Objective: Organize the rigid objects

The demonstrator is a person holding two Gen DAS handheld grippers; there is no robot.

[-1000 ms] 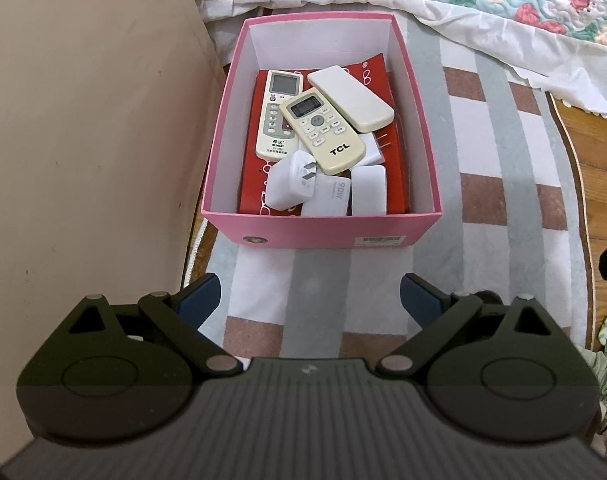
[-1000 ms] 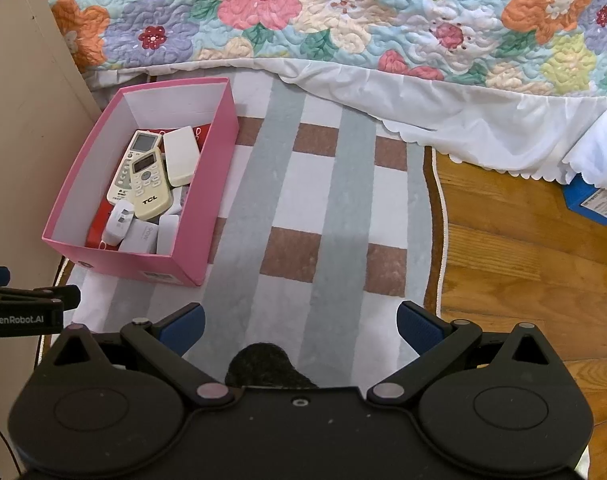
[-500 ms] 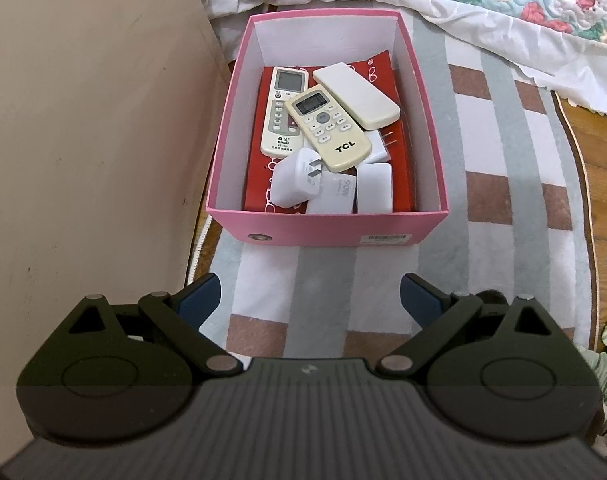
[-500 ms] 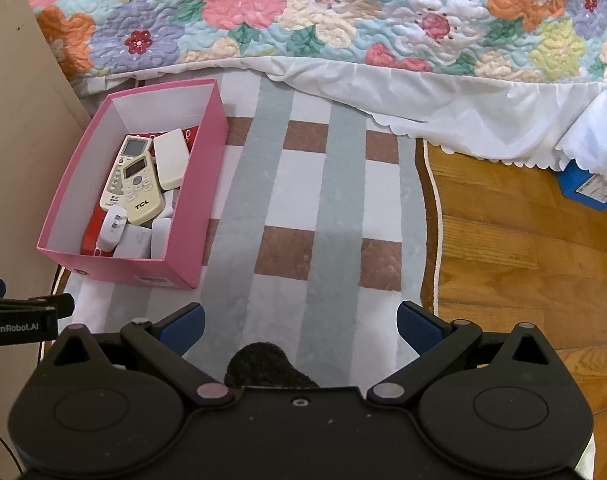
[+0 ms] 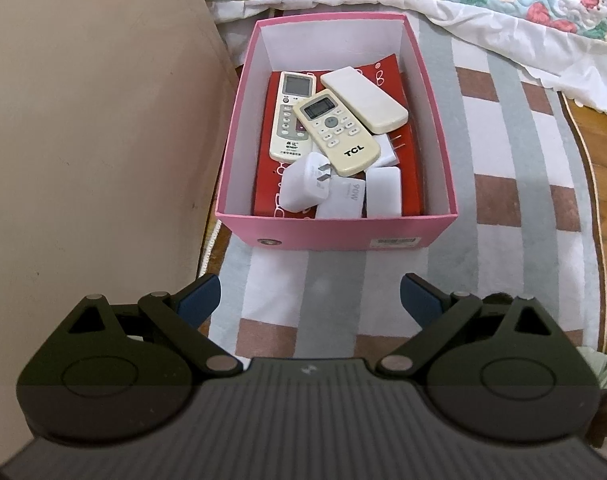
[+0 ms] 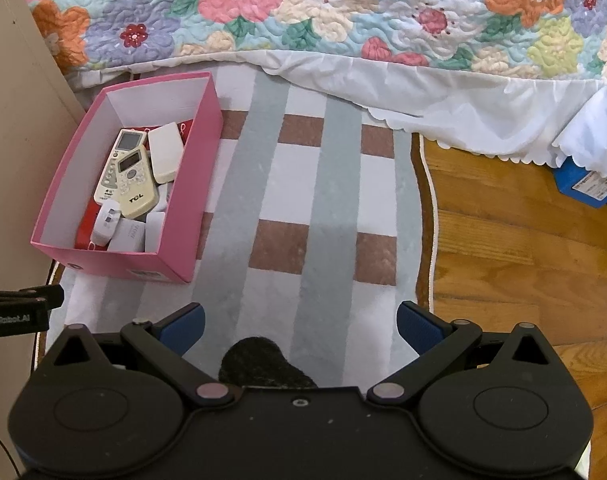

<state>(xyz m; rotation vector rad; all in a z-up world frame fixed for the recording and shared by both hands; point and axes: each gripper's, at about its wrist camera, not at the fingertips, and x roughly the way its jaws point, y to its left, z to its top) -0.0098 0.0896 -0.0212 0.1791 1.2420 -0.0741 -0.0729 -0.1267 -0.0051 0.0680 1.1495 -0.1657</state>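
Observation:
A pink box [image 5: 335,232] stands on the striped rug against a beige panel; it also shows at the left of the right wrist view [image 6: 115,258]. Inside lie three remotes, one marked TCL [image 5: 335,130], on a red card, with several white chargers [image 5: 305,186] at the near end. My left gripper [image 5: 309,300] is open and empty, just short of the box's near wall. My right gripper [image 6: 299,326] is open and empty over the rug, to the right of the box.
A beige panel [image 5: 83,140] rises left of the box. A bed with a floral quilt [image 6: 343,8] and white skirt lies behind. The rug [image 6: 327,200] ends at wooden floor [image 6: 523,260], where a blue box [image 6: 583,182] sits. A dark lump [image 6: 259,364] lies by my right gripper.
Both grippers have drawn back and risen slightly, so the box sits a bit farther off in each view. Both stay open. Nothing in the box has moved.

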